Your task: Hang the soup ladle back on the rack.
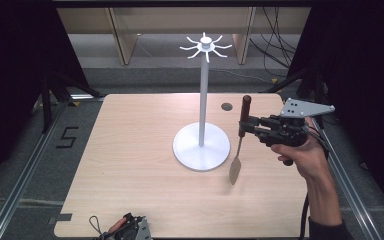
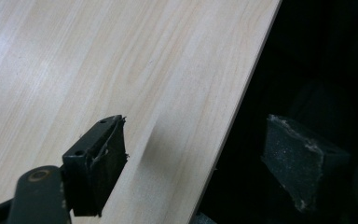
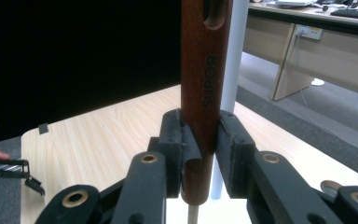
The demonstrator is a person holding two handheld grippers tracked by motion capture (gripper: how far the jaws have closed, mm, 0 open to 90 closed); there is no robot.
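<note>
A spatula with a red-brown wooden handle (image 1: 245,106) and a metal blade (image 1: 235,170) hangs upright, blade down, just right of the white stand's round base (image 1: 201,150). My right gripper (image 1: 243,128) is shut on the handle from the right. In the right gripper view its pads (image 3: 189,144) clamp the handle (image 3: 205,70) low down, and the hanging hole (image 3: 214,14) sits at the top. The stand's pole (image 1: 203,100) rises to a ring of hooks (image 1: 206,46). My left gripper (image 1: 130,227) rests at the table's near edge, jaws wide apart (image 2: 200,154) with nothing between them.
The light wooden table (image 1: 130,150) has a small dark round hole (image 1: 226,106) at the back, near the spatula's handle. Metal rails (image 1: 25,175) run along both sides of the table. Desks and cables stand beyond the far edge.
</note>
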